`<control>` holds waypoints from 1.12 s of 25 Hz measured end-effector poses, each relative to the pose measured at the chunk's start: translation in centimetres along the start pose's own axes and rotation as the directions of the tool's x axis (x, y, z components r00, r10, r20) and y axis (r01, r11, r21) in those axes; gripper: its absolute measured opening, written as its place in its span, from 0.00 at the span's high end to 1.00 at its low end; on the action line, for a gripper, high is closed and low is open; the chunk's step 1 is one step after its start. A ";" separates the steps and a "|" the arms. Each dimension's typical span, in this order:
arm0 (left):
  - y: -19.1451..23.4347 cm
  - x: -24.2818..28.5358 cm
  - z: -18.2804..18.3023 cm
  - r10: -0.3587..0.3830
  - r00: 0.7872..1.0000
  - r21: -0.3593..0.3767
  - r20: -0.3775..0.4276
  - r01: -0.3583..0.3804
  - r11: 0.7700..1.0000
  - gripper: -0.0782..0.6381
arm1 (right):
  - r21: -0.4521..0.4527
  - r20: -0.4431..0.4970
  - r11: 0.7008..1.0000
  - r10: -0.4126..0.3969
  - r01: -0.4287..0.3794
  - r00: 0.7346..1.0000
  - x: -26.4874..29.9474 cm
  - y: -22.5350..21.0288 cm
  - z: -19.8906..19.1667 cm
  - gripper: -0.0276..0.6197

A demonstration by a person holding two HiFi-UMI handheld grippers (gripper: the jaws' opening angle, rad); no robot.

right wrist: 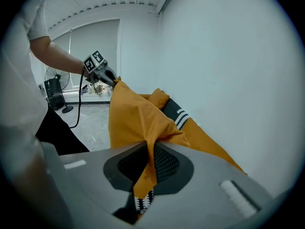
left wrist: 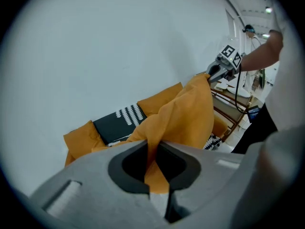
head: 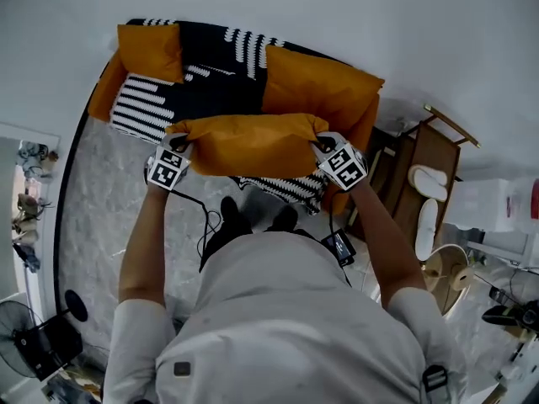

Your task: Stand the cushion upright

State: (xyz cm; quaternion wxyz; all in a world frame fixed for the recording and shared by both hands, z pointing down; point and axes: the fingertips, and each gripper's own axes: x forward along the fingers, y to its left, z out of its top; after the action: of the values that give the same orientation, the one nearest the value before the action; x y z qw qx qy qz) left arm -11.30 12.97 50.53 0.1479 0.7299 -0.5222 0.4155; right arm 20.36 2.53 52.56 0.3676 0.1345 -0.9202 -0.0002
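Jaws: L gripper [head: 180, 144], R gripper [head: 321, 146] clamp cushion [head: 253, 144] corners | sofa [head: 210, 91], wall [head: 337, 7] behind; wooden rack [head: 442, 146] R-side

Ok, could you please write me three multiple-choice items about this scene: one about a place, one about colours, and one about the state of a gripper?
1. Where is the orange cushion?
A. Flat on the floor
B. In the air over the sofa, between the left gripper and the right gripper
C. On a wooden shelf

2. Which colours has the sofa's patterned cover?
A. Black and white
B. Red and green
C. Blue and yellow

3. How do the left gripper's jaws stand?
A. Wide apart and empty
B. Shut on a cable
C. Shut on a corner of the cushion

Answers:
1 B: the head view shows the cushion hanging between the two grippers, over the seat.
2 A: white stripes lie on black cloth.
3 C: the left gripper view shows orange fabric pinched between the jaws.
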 end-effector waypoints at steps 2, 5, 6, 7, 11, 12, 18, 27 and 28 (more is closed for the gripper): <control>0.7 -1.0 -1.0 0.009 1.000 -0.010 -0.004 -0.009 1.000 0.84 | -0.007 0.002 1.000 0.009 -0.009 1.000 0.5 0.7 1.0 0.91; 2.2 -2.3 -2.3 0.024 1.000 -0.026 0.003 -0.024 0.999 0.84 | -0.027 0.017 0.999 0.019 -0.018 1.000 1.6 1.6 3.3 0.91; 2.8 -2.7 -2.9 0.028 1.000 -0.029 0.006 -0.028 0.999 0.84 | -0.032 0.018 0.999 0.020 -0.019 1.000 2.1 2.0 4.1 0.91; 3.6 -3.2 -3.5 0.030 1.000 -0.031 0.009 -0.030 0.999 0.84 | -0.032 0.018 0.999 0.020 -0.020 1.000 2.7 2.5 4.8 0.91; 6.8 -4.5 -6.1 0.027 0.999 -0.030 0.026 -0.026 0.999 0.84 | -0.010 -0.003 1.000 0.010 -0.010 1.000 5.2 4.6 7.5 0.91; 7.7 -4.8 -6.7 0.023 0.999 -0.029 0.031 -0.022 0.999 0.84 | -0.006 -0.006 1.000 0.005 -0.005 1.000 5.8 5.1 8.3 0.91; 13.6 -5.6 -10.4 -0.019 0.998 -0.019 0.058 0.020 1.000 0.84 | 0.037 -0.020 0.998 -0.051 0.052 0.999 9.3 8.4 13.5 0.91; 20.8 -7.2 -14.3 -0.066 0.992 0.000 0.106 0.066 0.998 0.84 | 0.084 -0.029 0.990 -0.108 0.110 0.994 13.7 12.1 19.5 0.91; 21.4 -7.1 -14.4 -0.068 0.992 -0.001 0.107 0.069 0.998 0.84 | 0.085 -0.036 0.990 -0.108 0.111 0.993 14.0 12.1 19.8 0.91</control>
State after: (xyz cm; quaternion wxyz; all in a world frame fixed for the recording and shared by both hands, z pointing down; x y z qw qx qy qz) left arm -37.51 18.10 49.24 0.1358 0.7683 -0.5049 0.3693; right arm -5.76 8.81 48.80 0.3755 0.2008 -0.9046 0.0217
